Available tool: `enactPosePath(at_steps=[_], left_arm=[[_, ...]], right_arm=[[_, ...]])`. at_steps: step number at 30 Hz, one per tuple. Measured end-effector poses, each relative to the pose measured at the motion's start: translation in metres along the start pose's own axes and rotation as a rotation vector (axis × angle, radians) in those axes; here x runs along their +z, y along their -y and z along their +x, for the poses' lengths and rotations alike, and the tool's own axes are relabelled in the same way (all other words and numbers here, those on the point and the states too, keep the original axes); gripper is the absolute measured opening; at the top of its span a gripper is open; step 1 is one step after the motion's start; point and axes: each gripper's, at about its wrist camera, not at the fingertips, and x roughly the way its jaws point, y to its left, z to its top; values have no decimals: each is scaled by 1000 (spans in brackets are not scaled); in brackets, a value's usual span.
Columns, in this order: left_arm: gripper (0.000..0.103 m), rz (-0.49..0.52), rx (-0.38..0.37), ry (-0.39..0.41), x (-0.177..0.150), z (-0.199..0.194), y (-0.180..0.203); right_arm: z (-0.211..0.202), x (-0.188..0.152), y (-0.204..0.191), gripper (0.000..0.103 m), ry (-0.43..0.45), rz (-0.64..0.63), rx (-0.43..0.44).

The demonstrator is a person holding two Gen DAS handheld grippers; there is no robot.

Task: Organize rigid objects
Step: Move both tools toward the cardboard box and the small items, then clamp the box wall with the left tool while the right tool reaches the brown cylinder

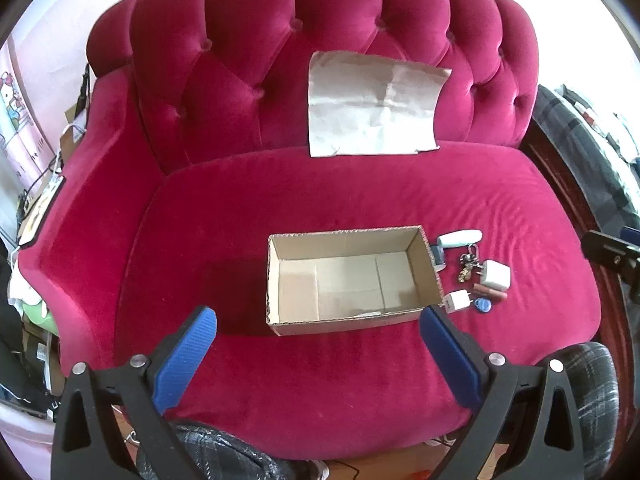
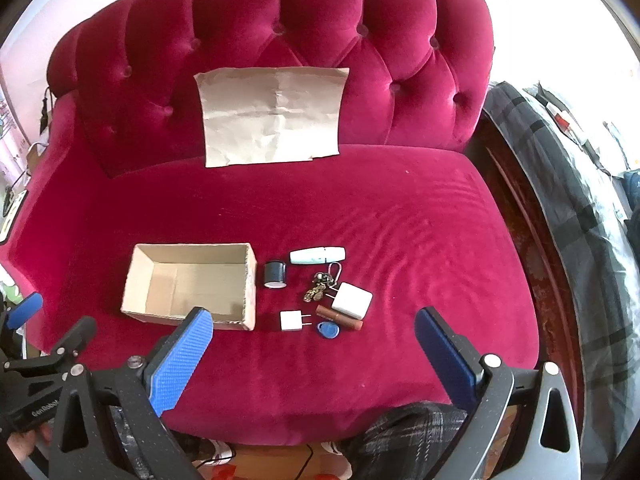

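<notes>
Cardboard box (image 2: 188,286) sits empty, apparently; both tongs (image 1: 318,322) (image 2: 314,324) gape.

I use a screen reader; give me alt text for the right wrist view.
An empty cardboard box sits on a red sofa, with small items to its right: chargers, keys, a blue tag. The open right gripper hovers in front.
</notes>
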Motion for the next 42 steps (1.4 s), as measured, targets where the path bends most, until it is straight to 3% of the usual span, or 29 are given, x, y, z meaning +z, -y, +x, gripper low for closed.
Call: enactPosePath(at_steps=[19, 30, 36, 38, 42], left_arm=[[103, -55, 91, -134, -3, 131, -61], [101, -92, 56, -169, -12, 185, -77], [70, -122, 27, -171, -18, 195, -83], [50, -133, 5, -171, -20, 198, -85], [31, -148, -60, -182, -25, 207, -84]], right_arm=[[93, 2, 23, 103, -84, 59, -22], [123, -7, 15, 103, -139, 44, -9], [130, -8, 11, 103, -141, 37, -21], [132, -8, 11, 103, -150, 37, -27], [135, -8, 10, 103, -150, 30, -40]])
